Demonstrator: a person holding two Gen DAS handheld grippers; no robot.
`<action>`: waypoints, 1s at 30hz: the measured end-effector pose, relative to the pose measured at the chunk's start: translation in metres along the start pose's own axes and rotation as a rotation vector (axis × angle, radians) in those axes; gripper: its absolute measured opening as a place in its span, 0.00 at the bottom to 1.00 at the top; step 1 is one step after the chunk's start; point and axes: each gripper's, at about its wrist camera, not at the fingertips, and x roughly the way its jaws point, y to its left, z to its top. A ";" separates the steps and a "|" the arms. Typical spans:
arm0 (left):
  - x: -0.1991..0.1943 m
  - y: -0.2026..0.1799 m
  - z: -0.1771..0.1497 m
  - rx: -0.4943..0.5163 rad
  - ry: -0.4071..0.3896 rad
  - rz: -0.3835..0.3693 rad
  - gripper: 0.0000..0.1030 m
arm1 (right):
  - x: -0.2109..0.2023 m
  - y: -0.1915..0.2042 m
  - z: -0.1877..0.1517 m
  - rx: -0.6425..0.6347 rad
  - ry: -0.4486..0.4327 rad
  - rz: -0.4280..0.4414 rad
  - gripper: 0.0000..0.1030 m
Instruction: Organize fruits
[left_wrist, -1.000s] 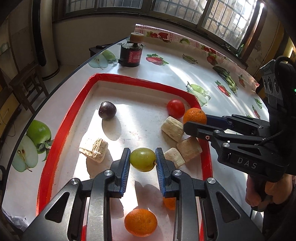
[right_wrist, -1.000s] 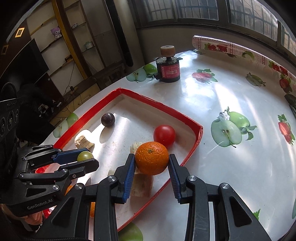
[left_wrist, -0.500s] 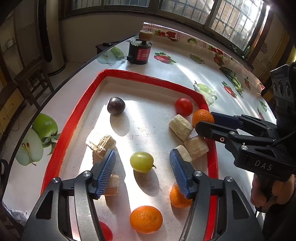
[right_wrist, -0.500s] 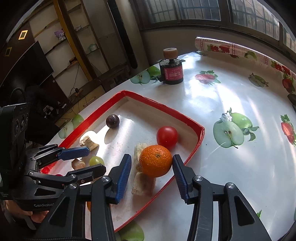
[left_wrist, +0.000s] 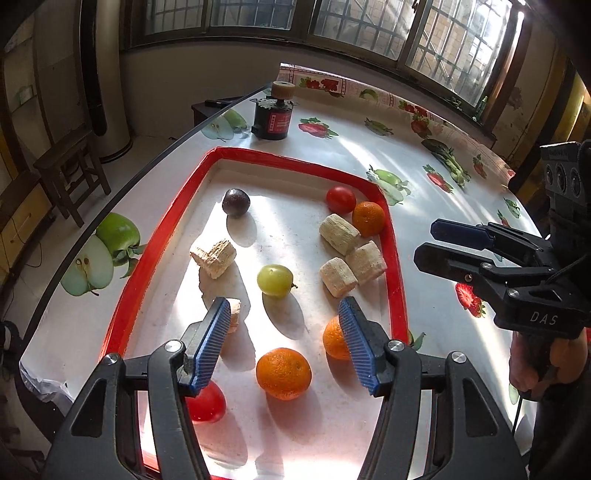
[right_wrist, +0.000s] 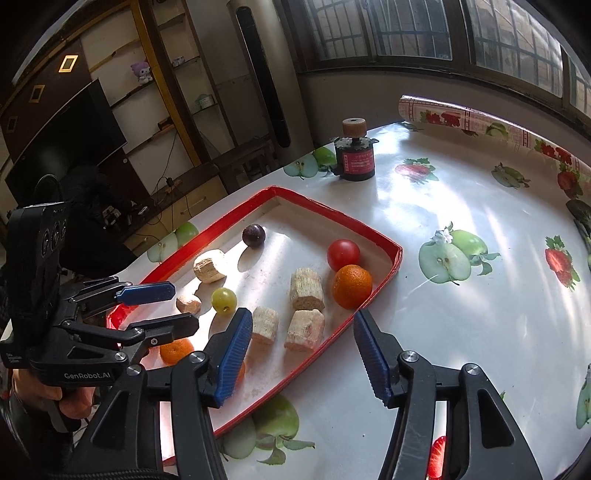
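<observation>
A red-rimmed white tray (left_wrist: 159, 236) (right_wrist: 384, 280) holds the fruit. A green grape (left_wrist: 274, 280) (right_wrist: 224, 300) lies mid-tray. An orange (left_wrist: 368, 218) (right_wrist: 351, 286) sits by the right rim beside a red tomato (left_wrist: 341, 199) (right_wrist: 343, 254). A dark plum (left_wrist: 236, 201) (right_wrist: 253, 235) lies at the far left. Two more oranges (left_wrist: 283, 373) and another tomato (left_wrist: 206, 402) lie at the near end. My left gripper (left_wrist: 283, 345) (right_wrist: 157, 306) is open and empty above the near oranges. My right gripper (right_wrist: 303, 350) (left_wrist: 458, 243) is open and empty, just off the tray's right rim.
Several beige cut chunks (left_wrist: 351, 258) (right_wrist: 306, 288) lie among the fruit. A black and red jar with a cork-coloured top (left_wrist: 275, 114) (right_wrist: 354, 155) stands on the fruit-print tablecloth beyond the tray. The table edge (left_wrist: 122, 192) runs along the left.
Both grippers opened and pulled back. The left let go of the green grape, the right let go of the orange; both fruits now rest in the tray.
</observation>
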 end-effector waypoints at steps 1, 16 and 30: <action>-0.004 -0.002 -0.002 0.004 -0.006 -0.005 0.58 | -0.005 0.002 -0.003 -0.010 -0.007 0.001 0.62; -0.061 -0.028 -0.049 0.039 -0.109 -0.085 0.65 | -0.078 0.013 -0.061 -0.066 -0.104 0.009 0.78; -0.111 -0.066 -0.078 0.167 -0.250 -0.022 0.77 | -0.133 0.035 -0.106 -0.198 -0.141 -0.022 0.86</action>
